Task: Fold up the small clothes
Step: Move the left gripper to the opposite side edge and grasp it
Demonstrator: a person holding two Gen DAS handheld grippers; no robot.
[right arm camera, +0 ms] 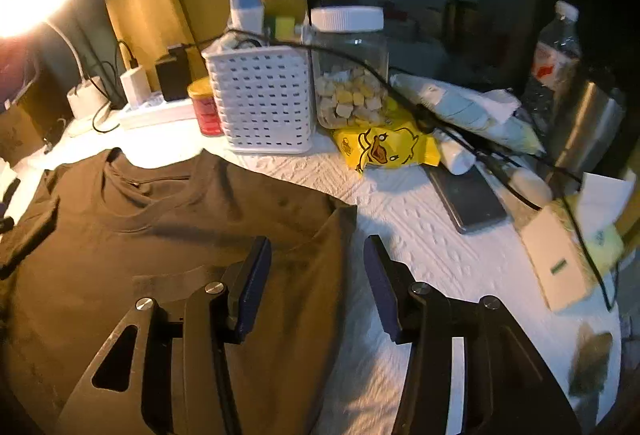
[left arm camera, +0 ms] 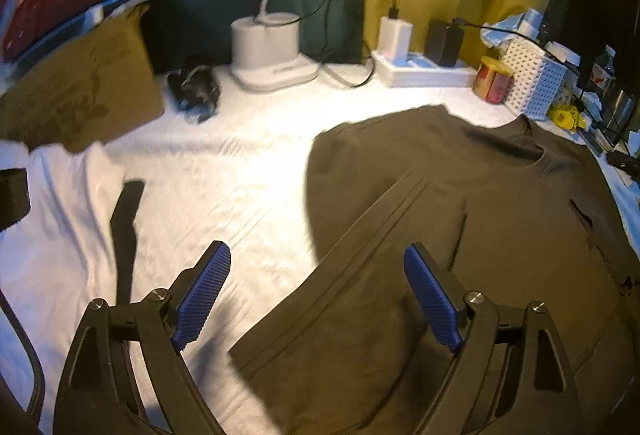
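A dark olive-brown T-shirt (left arm camera: 480,219) lies flat on the white cloth-covered table (left arm camera: 208,179), collar toward the back; its left sleeve is folded in over the body. My left gripper (left arm camera: 316,275) is open and empty, hovering over the shirt's left edge. In the right wrist view the same shirt (right arm camera: 160,227) fills the left half, collar at the back. My right gripper (right arm camera: 316,267) is open and empty, straddling the shirt's right side edge just above the cloth.
A cardboard box (left arm camera: 80,91) and black straps sit at left. A lamp base (left arm camera: 268,51), power strip (left arm camera: 424,67), red can (left arm camera: 494,79) and white basket (right arm camera: 264,99) line the back. A jar (right arm camera: 352,71), yellow snack pack (right arm camera: 384,151), phone (right arm camera: 468,199) and bottle (right arm camera: 556,47) crowd the right.
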